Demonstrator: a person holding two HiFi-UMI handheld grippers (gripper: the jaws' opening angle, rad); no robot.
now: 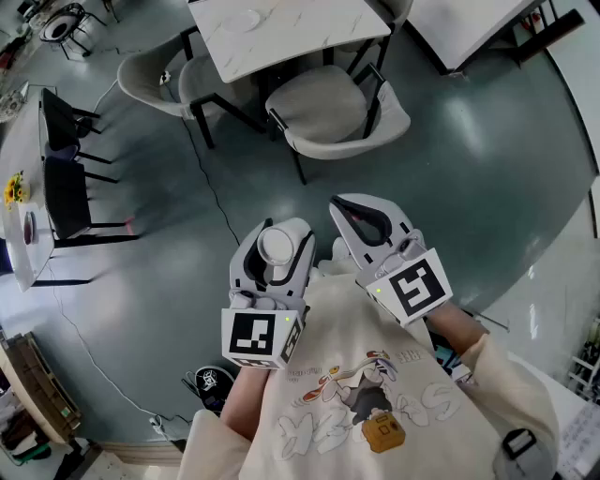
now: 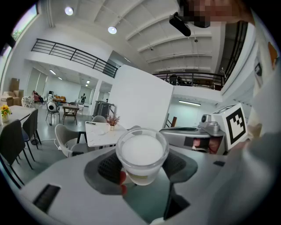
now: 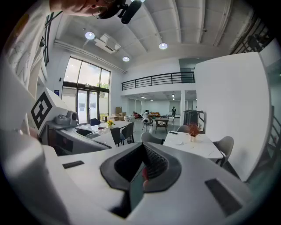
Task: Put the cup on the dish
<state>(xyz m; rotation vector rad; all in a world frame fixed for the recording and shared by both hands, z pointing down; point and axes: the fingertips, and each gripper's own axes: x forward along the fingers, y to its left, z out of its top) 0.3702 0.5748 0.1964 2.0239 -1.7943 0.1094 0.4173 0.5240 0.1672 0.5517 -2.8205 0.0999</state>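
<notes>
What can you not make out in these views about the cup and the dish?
Dish: head view, a faint round shape on the white table, too small to confirm.
Cup: left gripper view, white inside; liquid or lid unclear.
Cup's base: both views, hidden by its own body and the fingers.

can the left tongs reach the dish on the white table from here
Probably not yet: the left tongs, holding the cup, hang close to the body, and the dish lies on the far table across open floor, beyond a chair.
</notes>
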